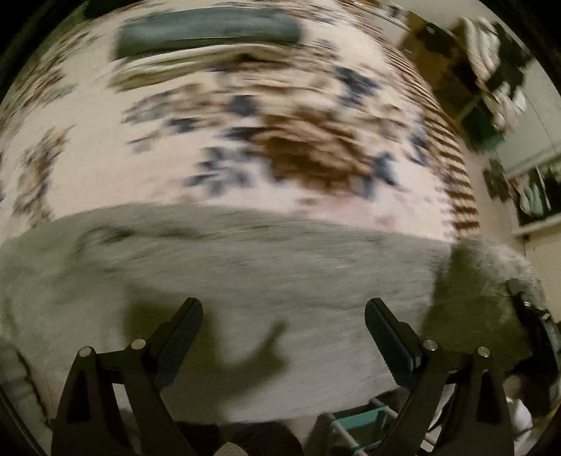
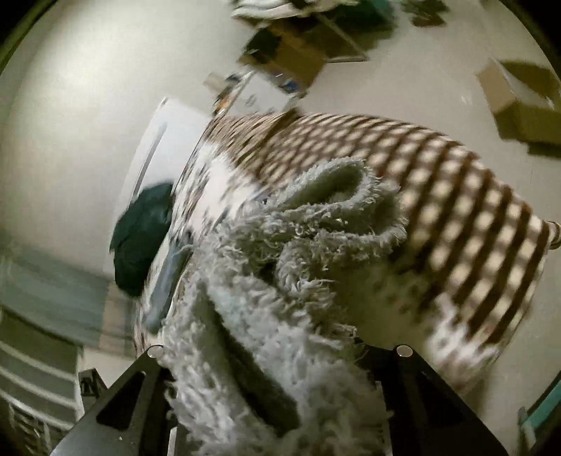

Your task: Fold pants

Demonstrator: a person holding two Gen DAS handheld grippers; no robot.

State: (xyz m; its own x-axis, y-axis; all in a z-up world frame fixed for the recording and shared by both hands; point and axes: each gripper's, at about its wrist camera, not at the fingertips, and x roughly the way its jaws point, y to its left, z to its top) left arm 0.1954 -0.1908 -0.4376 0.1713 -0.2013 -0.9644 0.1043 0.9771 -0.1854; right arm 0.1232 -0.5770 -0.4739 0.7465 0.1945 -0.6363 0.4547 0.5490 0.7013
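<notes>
The pants [image 1: 245,266] are grey and fluffy and lie spread across the near part of a patterned cloth [image 1: 245,140]. My left gripper [image 1: 283,315] is open and empty just above them. In the right wrist view the fluffy grey pants [image 2: 280,280] are bunched up and lifted, filling the space between the arms of my right gripper [image 2: 280,364], which is shut on them; its fingertips are hidden by the fabric. The right gripper also shows at the right edge of the left wrist view [image 1: 533,315].
The table cloth has a floral middle and a brown checked border [image 2: 455,196]. A folded dark teal garment [image 1: 210,31] lies at the far side. Cardboard boxes [image 2: 519,101] and clutter stand on the floor. A teal rack [image 1: 361,421] is below the near edge.
</notes>
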